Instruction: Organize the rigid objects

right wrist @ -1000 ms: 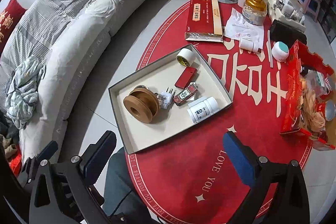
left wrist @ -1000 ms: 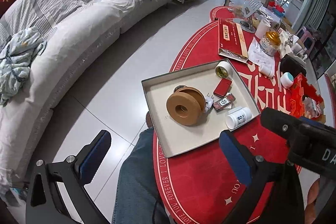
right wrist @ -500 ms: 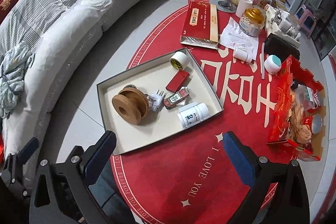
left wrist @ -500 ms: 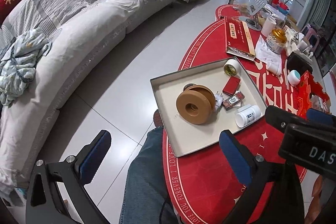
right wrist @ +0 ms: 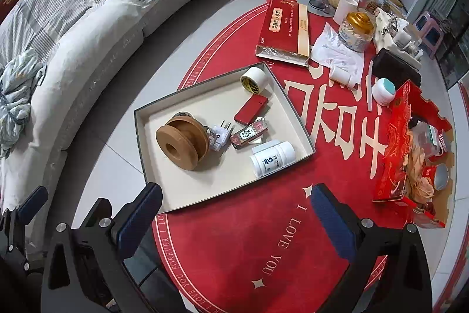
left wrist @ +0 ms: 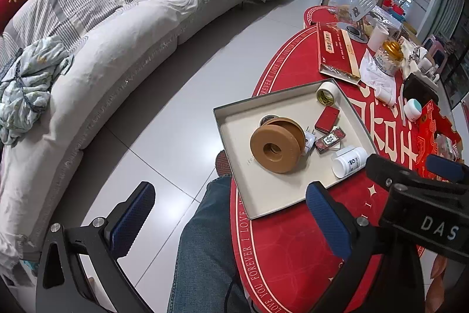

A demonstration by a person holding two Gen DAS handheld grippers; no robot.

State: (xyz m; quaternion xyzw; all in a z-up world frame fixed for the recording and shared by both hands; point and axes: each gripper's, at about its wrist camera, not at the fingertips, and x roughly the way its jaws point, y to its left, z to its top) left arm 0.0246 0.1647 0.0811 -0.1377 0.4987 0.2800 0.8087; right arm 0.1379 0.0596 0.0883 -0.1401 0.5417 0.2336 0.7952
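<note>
Two tongs (left wrist: 228,213) (right wrist: 234,213) spread empty, shallow cardboard tray (right wrist: 152,163), round wooden spool (right wrist: 181,145), white plastic bottle (right wrist: 271,159)

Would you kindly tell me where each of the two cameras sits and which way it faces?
Left wrist: on the left gripper, looking down at the tray and sofa; the jeans leg and right gripper show.
Right wrist: on the right gripper, looking down over the tray and red mat.
Shared: tray, wooden spool, white bottle, sofa.
</note>
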